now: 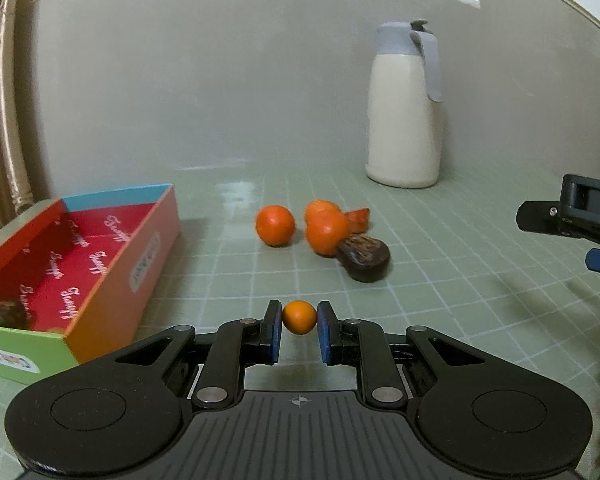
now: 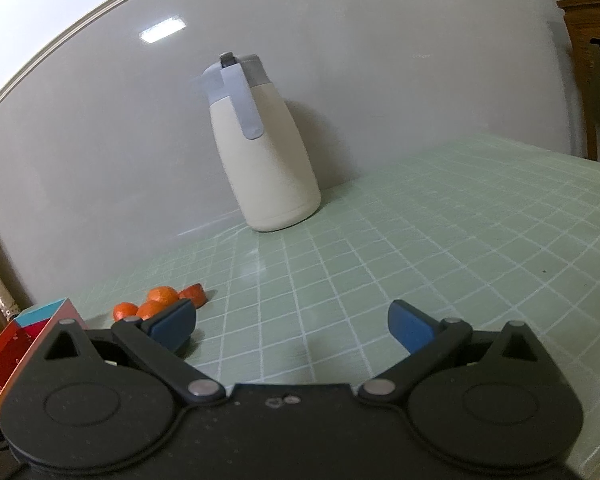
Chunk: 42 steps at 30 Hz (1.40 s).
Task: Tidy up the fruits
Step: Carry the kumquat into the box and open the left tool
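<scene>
Orange kumquat clamped between blue pads of left gripper, above green gridded mat, just right of box. Right gripper spread wide, empty, over bare mat.

Progress: early to middle, by estimate. In box, red-lined: one dark brown fruit at near left corner; rest of the visible floor bare.

Left on mat, far of left gripper: tangerines, orange piece, dark fruit, clustered, some touching. Jug at far right, apart.
</scene>
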Each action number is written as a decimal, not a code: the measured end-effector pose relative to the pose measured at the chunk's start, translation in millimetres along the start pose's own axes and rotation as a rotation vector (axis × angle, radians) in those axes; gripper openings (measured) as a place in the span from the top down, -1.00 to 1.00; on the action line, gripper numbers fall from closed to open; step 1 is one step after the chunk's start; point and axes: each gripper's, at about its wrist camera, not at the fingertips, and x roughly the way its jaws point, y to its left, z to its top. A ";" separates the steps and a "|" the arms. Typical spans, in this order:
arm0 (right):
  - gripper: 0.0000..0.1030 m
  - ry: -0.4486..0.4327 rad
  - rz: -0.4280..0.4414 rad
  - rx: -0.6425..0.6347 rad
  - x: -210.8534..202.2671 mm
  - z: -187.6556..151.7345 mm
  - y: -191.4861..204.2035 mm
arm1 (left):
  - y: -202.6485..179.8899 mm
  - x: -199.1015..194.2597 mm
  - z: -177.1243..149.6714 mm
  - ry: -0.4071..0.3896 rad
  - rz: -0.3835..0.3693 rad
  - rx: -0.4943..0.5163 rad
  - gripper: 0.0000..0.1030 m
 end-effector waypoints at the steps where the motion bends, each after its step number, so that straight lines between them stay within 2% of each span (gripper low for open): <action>1: -0.99 0.001 0.003 -0.002 0.2 -0.3 1.5 | 1.8 -1.4 0.6 -0.005 0.004 0.000 0.64; 11: -0.99 0.009 0.033 -0.033 1.5 -4.5 21.3 | 23.1 -13.7 5.3 -0.050 0.043 -0.018 0.64; 21: -0.99 0.020 0.067 -0.068 4.7 -9.1 41.2 | 59.3 -24.3 10.5 -0.093 0.140 -0.070 0.64; 35: -0.99 0.051 0.143 -0.142 11.8 -22.0 83.4 | 110.8 -28.0 8.2 -0.075 0.239 -0.157 0.64; 42: -0.99 0.064 0.172 -0.176 14.4 -28.4 100.1 | 134.1 -24.6 5.1 -0.038 0.273 -0.214 0.64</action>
